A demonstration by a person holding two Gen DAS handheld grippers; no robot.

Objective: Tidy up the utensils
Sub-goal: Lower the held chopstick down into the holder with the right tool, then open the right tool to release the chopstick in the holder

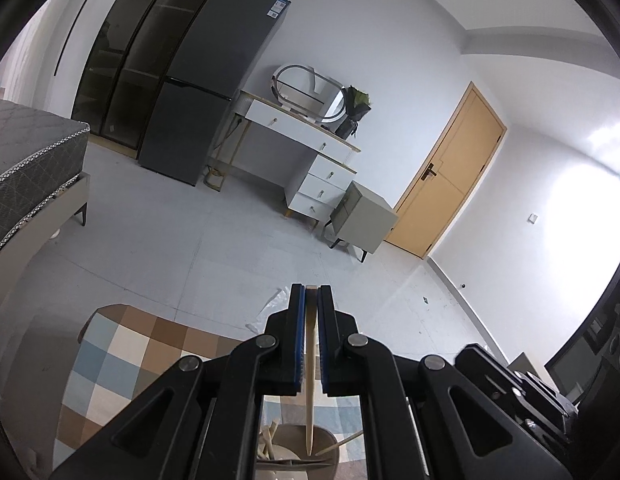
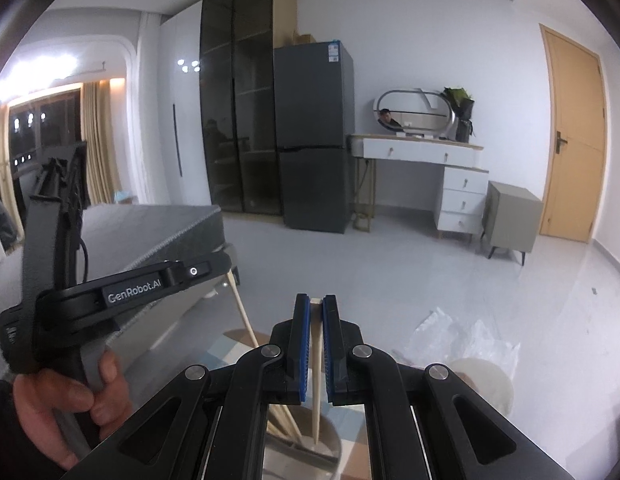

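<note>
Clearly "GenRobot.AI" on left tool; chopstick in right tool

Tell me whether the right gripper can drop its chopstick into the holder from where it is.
Probably yes. The right gripper is shut on a chopstick whose tip hangs just over the open holder, with nothing between.

Chopsticks over a holder, bedroom beyond

A pale wooden chopstick hangs above a round grey utensil holder; behind, a tall dark-grey refrigerator stands left of a white drawered dressing table.
</note>
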